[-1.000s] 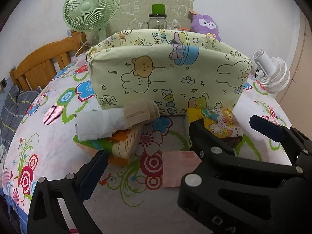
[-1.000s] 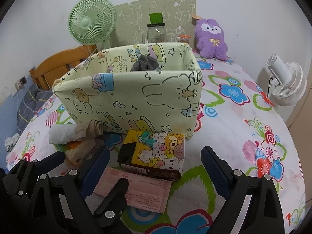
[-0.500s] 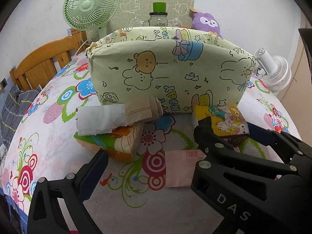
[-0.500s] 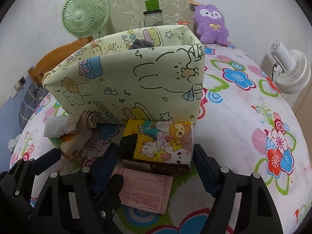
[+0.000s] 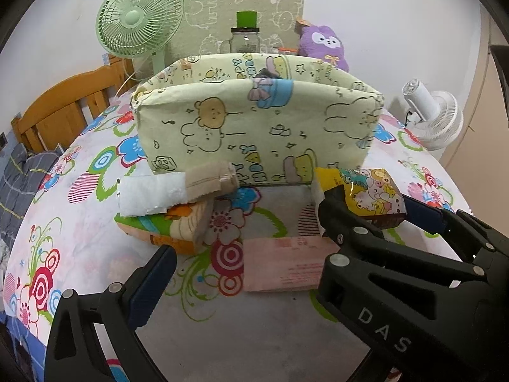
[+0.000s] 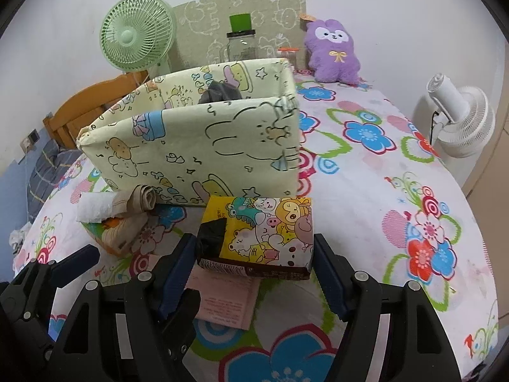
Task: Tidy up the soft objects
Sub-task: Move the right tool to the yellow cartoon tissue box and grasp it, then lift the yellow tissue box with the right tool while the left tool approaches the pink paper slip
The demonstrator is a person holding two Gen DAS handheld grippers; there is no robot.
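A yellow cartoon-printed tissue pack [image 6: 257, 235] sits between the fingers of my right gripper [image 6: 254, 254], which is shut on it and holds it slightly above the floral sheet; the pack also shows in the left wrist view [image 5: 369, 197]. A pale green cartoon fabric bin [image 6: 203, 146] [image 5: 254, 127] stands just behind, with a dark cloth [image 6: 219, 94] inside. A rolled white and beige cloth [image 5: 178, 187] lies on a colourful tissue pack [image 5: 165, 226] left of the bin. My left gripper [image 5: 241, 273] is open and empty, with the right gripper [image 5: 375, 219] across its right side.
A pink paper slip [image 5: 283, 264] lies on the sheet under the grippers. A green fan [image 6: 136, 38], a glass jar [image 6: 240, 44] and a purple plush [image 6: 332, 51] stand at the back. A white fan [image 6: 458, 121] is at the right. A wooden headboard [image 5: 66, 108] is at the left.
My right gripper moved forward around the yellow tissue pack, closed on it, and raised it a little. The left gripper stayed in place.
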